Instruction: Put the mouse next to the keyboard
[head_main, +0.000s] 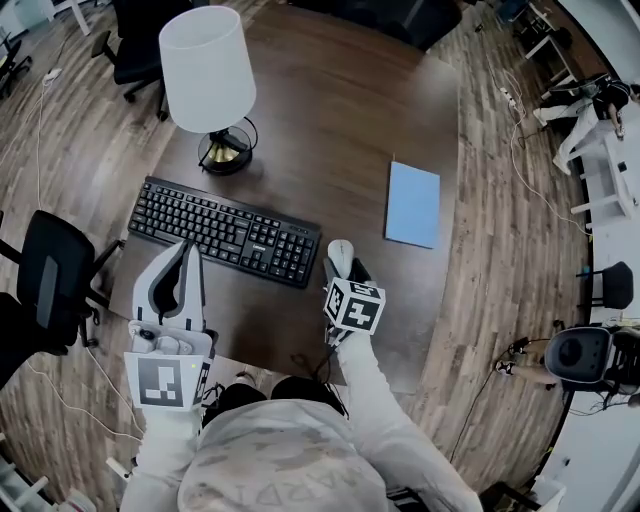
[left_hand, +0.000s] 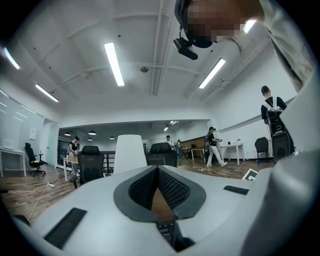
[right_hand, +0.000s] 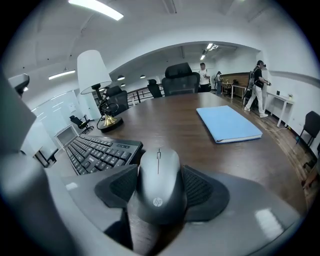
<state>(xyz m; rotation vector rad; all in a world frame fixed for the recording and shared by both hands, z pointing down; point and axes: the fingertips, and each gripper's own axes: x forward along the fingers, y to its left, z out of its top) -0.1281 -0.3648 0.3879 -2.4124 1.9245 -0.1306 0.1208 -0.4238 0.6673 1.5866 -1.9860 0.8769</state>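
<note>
Dark brown wooden table (head_main: 330, 120), head view: a black full-size keyboard (head_main: 228, 232) is laid slantwise on it. A white-shaded lamp on a dark round base (head_main: 208, 75) stands behind the keyboard. A flat light-blue folder (head_main: 413, 204) lies to the right, well apart from the rest. The grey rounded mouse (head_main: 341, 252) is seen just beside the keyboard's right end, at the tip of the right gripper (head_main: 343, 268). The left gripper (head_main: 184, 262) is held over the table's near edge at the keyboard's near left side.

Left gripper view: the left gripper (left_hand: 158, 172) is seen with its ribbed pads meeting at the tips. Nothing is held between them; only table wood and a few keys show through the gap below.

Right gripper view: the right gripper (right_hand: 159, 170) is closed onto the mouse (right_hand: 159, 186), one dark pad pressed on each flank. The mouse is smooth matte grey, with a centre seam, a scroll wheel and a small logo near its tail. Its nose points away, along the keyboard's (right_hand: 97, 150) right edge. Whether it rests on the wood or is held just above cannot be told.

Progress, judged: placement is nearly done. Setting down if needed, release and withdrawal remain.
</note>
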